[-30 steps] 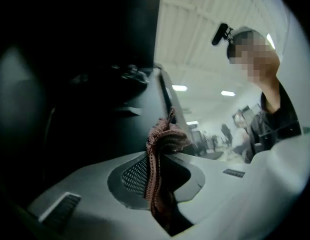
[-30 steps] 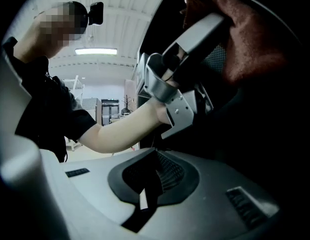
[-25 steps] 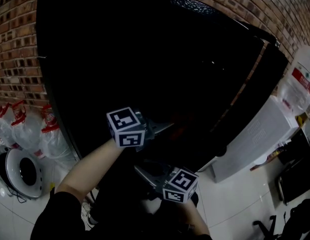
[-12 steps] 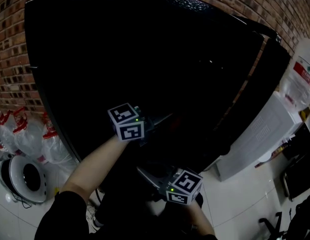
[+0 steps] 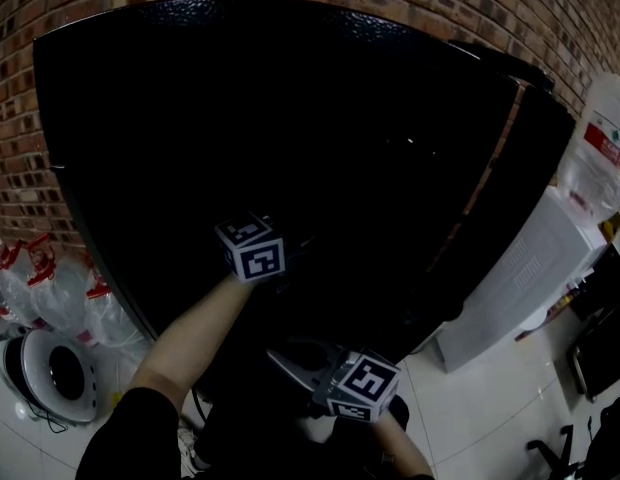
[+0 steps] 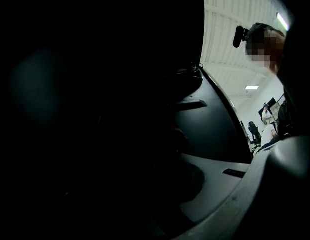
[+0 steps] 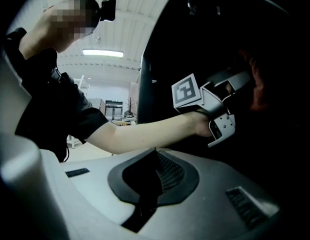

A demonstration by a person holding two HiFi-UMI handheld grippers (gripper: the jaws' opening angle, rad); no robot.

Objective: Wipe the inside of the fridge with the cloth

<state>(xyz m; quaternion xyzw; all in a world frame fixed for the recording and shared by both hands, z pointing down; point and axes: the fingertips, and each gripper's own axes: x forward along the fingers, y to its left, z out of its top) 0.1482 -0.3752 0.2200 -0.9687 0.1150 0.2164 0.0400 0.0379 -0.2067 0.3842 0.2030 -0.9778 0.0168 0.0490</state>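
The black fridge fills the head view, its inside too dark to read. My left gripper reaches into that darkness; only its marker cube and the forearm show plainly. In the right gripper view the left gripper has its jaws closed on a dim reddish-brown cloth deep in the fridge. The left gripper view is almost black, with a faint reddish patch of cloth ahead. My right gripper hangs lower, near the fridge's bottom, shut with nothing in it.
A brick wall stands behind the fridge. Tied plastic bags and a round white appliance sit on the tiled floor at the left. At the right is a white water dispenser with its bottle.
The left gripper has pushed further into the dark fridge, so its silver jaws no longer show in the head view. The right gripper has stayed in place.
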